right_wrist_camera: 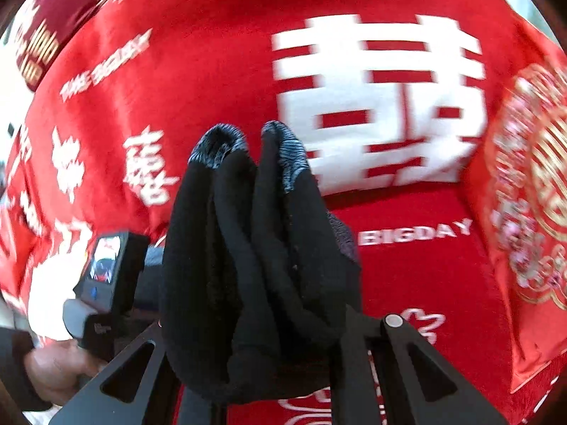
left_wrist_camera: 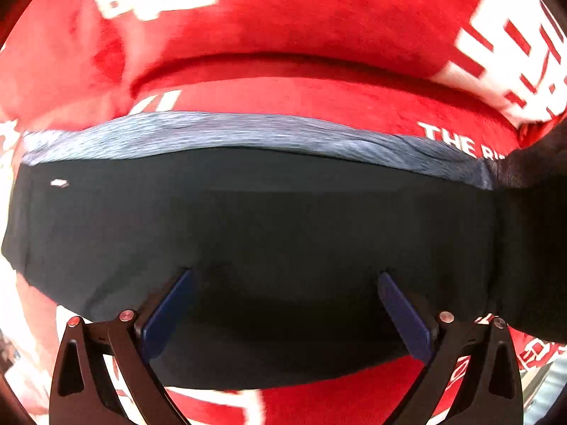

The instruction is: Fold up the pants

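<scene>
My left gripper points down over the pants, fingers spread wide with dark cloth lying between them, untouched as far as I can tell. The grey waistband runs at twelve o'clock on the red blanket. My right gripper pinches a bunched fold of pants, fingers narrow, probably lifted clear.

Probably a bedroom in a home, though blur hides the edges. Soft red plush bedspread with large white double-happiness characters and "BIGDAY" lettering, wedding style. Alongside at right, embroidered red-and-gold bedding, perhaps a pillow.
</scene>
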A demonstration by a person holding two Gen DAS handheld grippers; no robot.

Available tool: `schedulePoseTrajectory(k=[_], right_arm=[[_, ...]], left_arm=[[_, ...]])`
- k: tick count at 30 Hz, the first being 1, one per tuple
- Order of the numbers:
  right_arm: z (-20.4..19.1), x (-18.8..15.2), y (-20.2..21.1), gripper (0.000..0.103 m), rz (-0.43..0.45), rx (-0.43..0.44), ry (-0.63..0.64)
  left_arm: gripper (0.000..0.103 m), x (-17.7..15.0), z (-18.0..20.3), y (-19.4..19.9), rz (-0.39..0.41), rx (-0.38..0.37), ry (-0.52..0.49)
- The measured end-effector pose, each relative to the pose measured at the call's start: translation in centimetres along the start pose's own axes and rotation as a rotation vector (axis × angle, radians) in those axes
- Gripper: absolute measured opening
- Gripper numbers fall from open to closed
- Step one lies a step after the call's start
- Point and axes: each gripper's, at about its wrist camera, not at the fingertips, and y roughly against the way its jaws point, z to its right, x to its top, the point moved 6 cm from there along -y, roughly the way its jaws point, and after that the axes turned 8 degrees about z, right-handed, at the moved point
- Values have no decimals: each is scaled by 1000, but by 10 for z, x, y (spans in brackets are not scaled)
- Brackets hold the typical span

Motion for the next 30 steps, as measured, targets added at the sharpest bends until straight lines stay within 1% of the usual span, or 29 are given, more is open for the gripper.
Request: schedulePoseTrajectory(k=[3, 6, 7, 8, 11, 15, 21, 22, 25, 26, 27, 28, 29, 30], right_arm=[[-41, -10, -20, 13, -35, -11, 49], [-71, -20, -35, 13, -55, -63, 93], [-77, -25, -42, 13, -63, -85, 102], [-83, -31, -51, 13, -77, -118, 113], [-93, -50, -74, 13, -115, -190, 137], [-106, -63, -91, 13, -123, -255, 180], [-118, -63, -98, 13, -106, -322, 173], [-120, -63, -100, 13, -106, -329, 174], [-125, -68, -112, 15, -126, -367, 189], [-127, -73, -119, 18, -142, -388, 208], [-130, -81, -128, 19, -165, -415, 251], [-134, -90, -137, 23, -195, -440, 303], [-140, -102, -148, 37, -230, -464, 383], [-146, -108, -152, 43, -234, -486, 445]], left_arm=[[103, 2, -31, 5, 5, 11, 34], [103, 2, -63, 10, 18, 24, 71], [103, 2, -77, 11, 19, 27, 94], [103, -5, -80, 11, 19, 30, 112], [103, -9, -108, 13, 20, 33, 152], [103, -6, -135, 16, 29, 28, 174], [103, -18, -151, 17, 29, -13, 186], [103, -21, -147, 18, 29, -18, 189], [103, -21, -149, 15, 25, -32, 184], [103, -22, -150, 15, 22, -32, 181], [103, -22, -152, 14, 16, -36, 179], [103, -22, -151, 15, 12, -39, 177], [103, -22, -152, 14, 8, -43, 174], [101, -22, -153, 14, 7, -33, 171]])
